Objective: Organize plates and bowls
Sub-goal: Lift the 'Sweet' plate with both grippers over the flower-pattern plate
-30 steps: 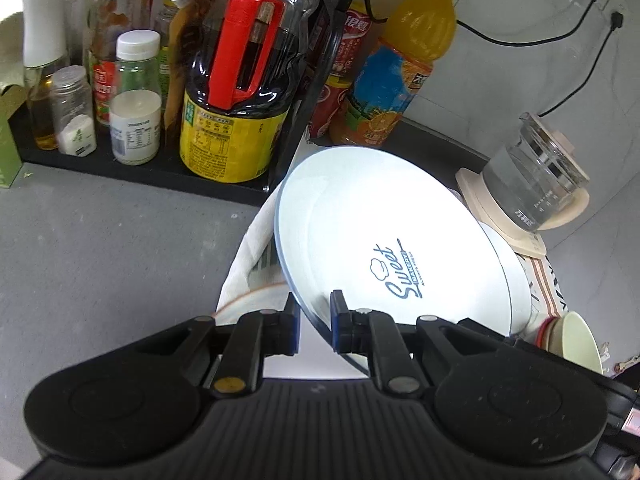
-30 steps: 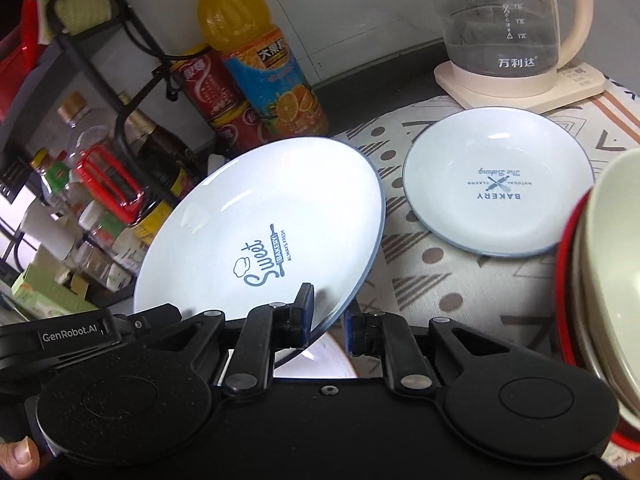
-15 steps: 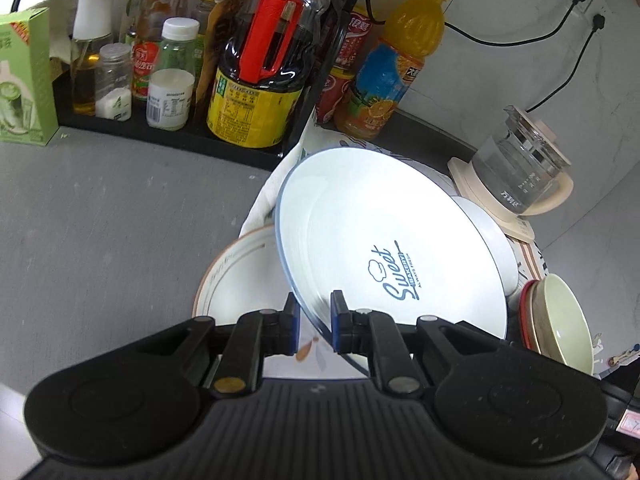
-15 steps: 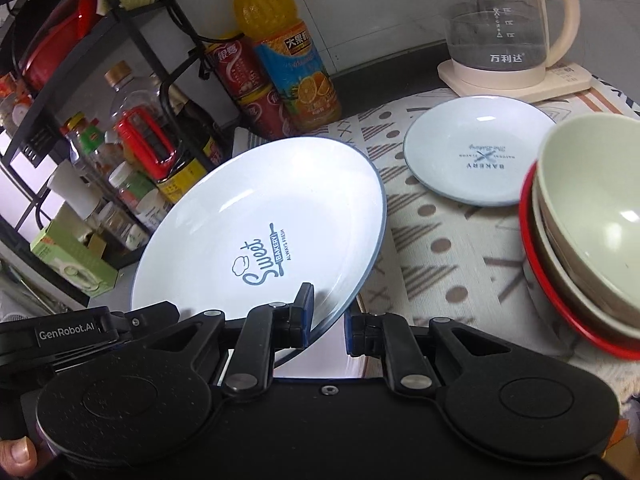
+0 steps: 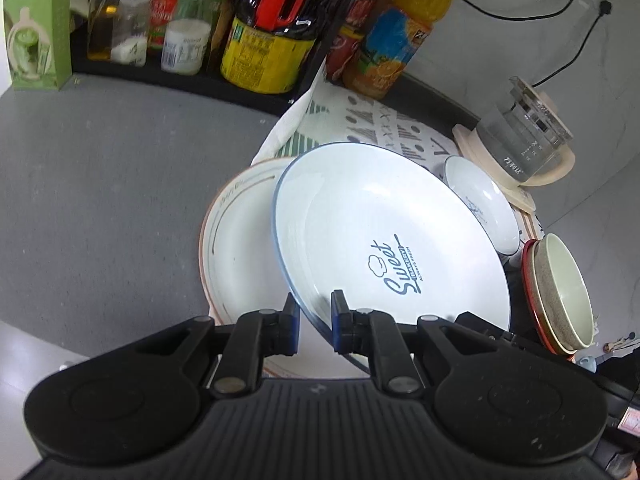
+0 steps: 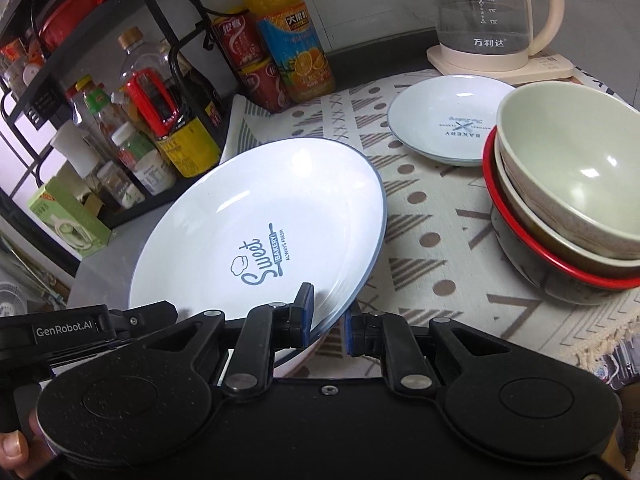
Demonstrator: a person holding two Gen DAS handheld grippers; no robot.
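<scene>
A large white plate with a blue rim and "Sweet Bakery" print point(image 5: 380, 240) point(image 6: 260, 224) is held tilted above the table. My left gripper point(image 5: 314, 318) is shut on its near rim, and my right gripper point(image 6: 328, 320) is shut on the rim too. Under it lies a white plate with an orange rim point(image 5: 240, 240). A smaller "Bakery" plate point(image 6: 448, 120) point(image 5: 480, 204) lies on the patterned cloth. A stack of bowls, green on top of red point(image 6: 560, 184) point(image 5: 560, 292), stands at the right.
A black rack with sauce bottles point(image 5: 192, 32) point(image 6: 152, 120), an orange juice bottle point(image 6: 292, 48) and red cans point(image 6: 248, 64) line the back. A glass kettle on a cream base point(image 6: 488, 20) point(image 5: 520, 140) stands at the back right. A green box point(image 5: 36, 24) sits left.
Both grippers have pulled back and up with the large plate; the view widened, so the orange-rimmed plate beneath and the bowl stack now show more fully.
</scene>
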